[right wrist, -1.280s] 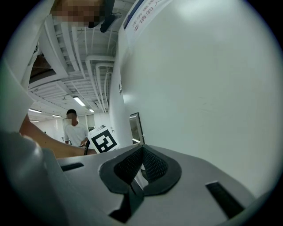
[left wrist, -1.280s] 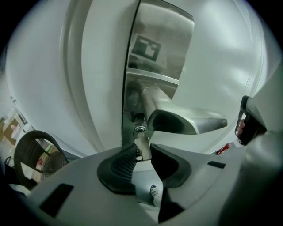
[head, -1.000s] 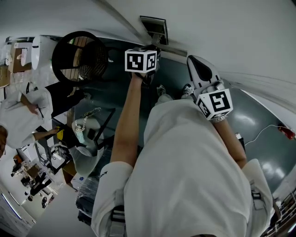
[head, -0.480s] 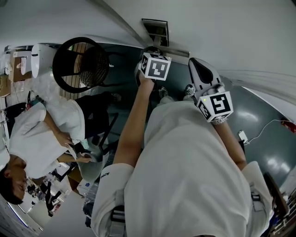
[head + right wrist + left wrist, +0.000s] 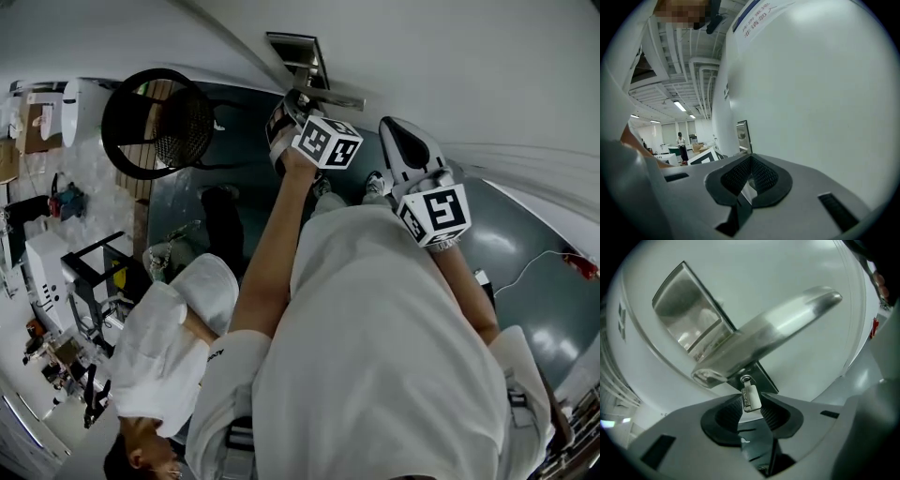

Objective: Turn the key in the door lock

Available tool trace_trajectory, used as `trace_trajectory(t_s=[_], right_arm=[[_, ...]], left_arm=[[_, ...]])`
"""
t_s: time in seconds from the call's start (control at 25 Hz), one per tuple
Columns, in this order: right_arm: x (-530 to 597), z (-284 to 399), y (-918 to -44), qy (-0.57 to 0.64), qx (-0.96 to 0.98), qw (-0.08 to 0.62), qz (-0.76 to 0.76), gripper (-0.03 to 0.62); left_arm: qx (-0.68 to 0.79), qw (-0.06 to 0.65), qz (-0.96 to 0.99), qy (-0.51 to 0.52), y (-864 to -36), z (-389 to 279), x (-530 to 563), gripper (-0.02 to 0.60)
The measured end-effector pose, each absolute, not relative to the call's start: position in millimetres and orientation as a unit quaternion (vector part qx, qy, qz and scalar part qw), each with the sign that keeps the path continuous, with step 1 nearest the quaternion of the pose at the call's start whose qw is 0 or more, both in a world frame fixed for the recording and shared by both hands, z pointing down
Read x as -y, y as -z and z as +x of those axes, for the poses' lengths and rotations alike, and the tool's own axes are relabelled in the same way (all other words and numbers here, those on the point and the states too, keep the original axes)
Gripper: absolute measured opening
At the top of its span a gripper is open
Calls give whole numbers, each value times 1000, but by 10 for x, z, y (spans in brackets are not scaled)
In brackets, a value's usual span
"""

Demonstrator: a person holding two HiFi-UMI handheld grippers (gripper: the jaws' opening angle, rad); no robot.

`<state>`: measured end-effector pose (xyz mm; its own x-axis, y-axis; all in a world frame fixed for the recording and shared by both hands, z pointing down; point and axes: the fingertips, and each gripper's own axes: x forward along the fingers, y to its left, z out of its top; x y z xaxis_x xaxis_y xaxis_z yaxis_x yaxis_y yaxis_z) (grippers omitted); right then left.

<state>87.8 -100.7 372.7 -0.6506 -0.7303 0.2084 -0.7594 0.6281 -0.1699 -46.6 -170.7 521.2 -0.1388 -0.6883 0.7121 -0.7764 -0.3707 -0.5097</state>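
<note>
The left gripper [image 5: 752, 394] has its jaws clamped on the small key [image 5: 751, 399], which sits in the lock just under the door handle [image 5: 778, 329]; the right gripper [image 5: 750, 158], jaws together, is empty beside the white door [image 5: 825, 93]

Small flat silver key [image 5: 751, 397] in the door lock [image 5: 764, 378]

Person in a white short-sleeved shirt [image 5: 375, 356] with dark strap buckles [image 5: 236, 437] near the shoulders, plus pale grey left gripper [image 5: 751, 405] and right gripper [image 5: 751, 172] with black ribbed pads [image 5: 774, 417], left cube [image 5: 328, 142] and right cube [image 5: 436, 214] white with black square markers.
</note>
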Motion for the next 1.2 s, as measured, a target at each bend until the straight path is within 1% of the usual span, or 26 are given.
trace_trajectory(t_s=[0.12, 0.24, 0.36, 0.48, 0.68, 0.8, 1.04, 1.2], right_arm=[[996, 986, -3734, -122, 905, 59, 404, -8], [1012, 1073, -3749, -122, 909, 59, 394, -8], [1040, 1141, -3780, -123, 914, 60, 382, -8], [1052, 1176, -3805, -124, 919, 60, 369, -8], [1057, 1189, -3837, -124, 927, 63, 348, -8], [1073, 1165, -3868, -125, 929, 62, 343, -8], [1093, 1103, -3875, -128, 930, 62, 340, -8], [1070, 1049, -3882, -130, 927, 61, 347, -8]], left_arm=[[570, -3, 636, -521, -5188, -427, 1688, 117], [577, -31, 618, -534, -5195, -427, 1671, 117], [566, -65, 587, -575, -5246, -431, 1677, 117], [560, -90, 564, -601, -5268, -454, 1685, 99], [575, -59, 578, -576, -5237, -478, 1698, 52], [586, -33, 590, -554, -5268, -497, 1705, 52], [595, 43, 617, -514, -5279, -526, 1704, 54], [592, 108, 647, -469, -5294, -536, 1678, 52]])
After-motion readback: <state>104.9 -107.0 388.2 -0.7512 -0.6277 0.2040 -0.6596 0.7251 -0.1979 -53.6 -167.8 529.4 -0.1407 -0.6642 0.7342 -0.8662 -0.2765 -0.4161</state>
